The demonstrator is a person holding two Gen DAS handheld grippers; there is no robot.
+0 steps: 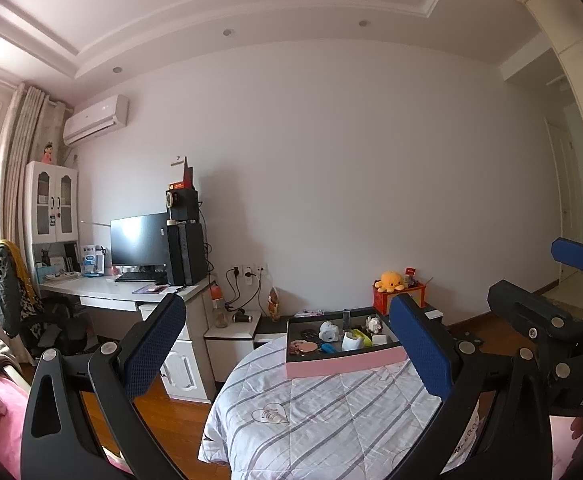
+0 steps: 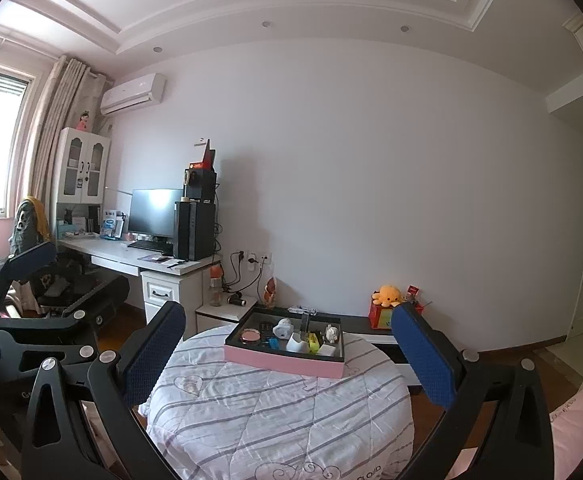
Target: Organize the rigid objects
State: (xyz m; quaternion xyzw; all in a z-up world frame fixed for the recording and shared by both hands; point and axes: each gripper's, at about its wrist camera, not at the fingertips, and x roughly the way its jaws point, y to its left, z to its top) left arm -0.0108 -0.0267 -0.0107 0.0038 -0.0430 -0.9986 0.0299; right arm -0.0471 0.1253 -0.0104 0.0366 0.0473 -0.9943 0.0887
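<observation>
Tray [image 1: 345, 362] of small hard things on the bed, both grippers wide open and empty.
Left view: left gripper [image 1: 287, 354] is near the tray. Right view: right gripper [image 2: 287, 354] too; the white cup [image 2: 297, 343] inside looks light, breakable; pinch its rim.

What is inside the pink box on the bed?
The shallow pink box holds a round peach compact, a white cup, a yellow thing and a blue thing. Its walls hide the bottom.

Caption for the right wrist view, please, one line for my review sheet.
Open right gripper hangs short of a pink tray of small items on a striped quilt; left gripper at left edge.
</observation>
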